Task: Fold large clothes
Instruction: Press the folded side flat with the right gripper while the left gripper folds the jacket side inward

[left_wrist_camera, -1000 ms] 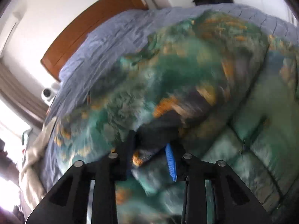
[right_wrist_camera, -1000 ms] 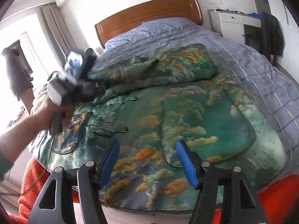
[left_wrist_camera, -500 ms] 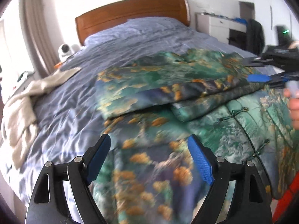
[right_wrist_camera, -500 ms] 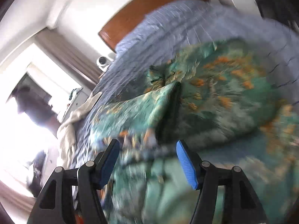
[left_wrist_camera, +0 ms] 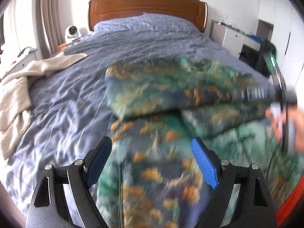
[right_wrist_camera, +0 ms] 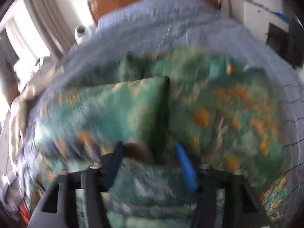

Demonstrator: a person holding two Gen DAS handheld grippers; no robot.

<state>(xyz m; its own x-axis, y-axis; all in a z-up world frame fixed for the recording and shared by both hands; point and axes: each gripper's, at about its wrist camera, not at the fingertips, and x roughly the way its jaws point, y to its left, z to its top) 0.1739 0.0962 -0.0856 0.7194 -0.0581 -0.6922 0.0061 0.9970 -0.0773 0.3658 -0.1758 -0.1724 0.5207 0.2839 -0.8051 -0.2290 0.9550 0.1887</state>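
- Garment point(left_wrist_camera: 171, 87), green/orange print, lies on bed point(left_wrist_camera: 79, 98), sleeve part-folded.
- Left gripper point(left_wrist_camera: 152, 159) spread, empty, above hem.
- Right gripper point(right_wrist_camera: 150, 163) spread, blurred, at the sleeve fold; grip unclear.
- Tip: pinch cuff edge only, lay it flat.

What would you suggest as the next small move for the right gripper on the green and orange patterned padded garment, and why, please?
Probably ease the right gripper forward and close it on the folded edge of the green and orange patterned padded garment. Its jaws look parted around that edge, though the right view is blurred. The left gripper hangs open above the garment, holding nothing, so the right one seems best placed for the grip.
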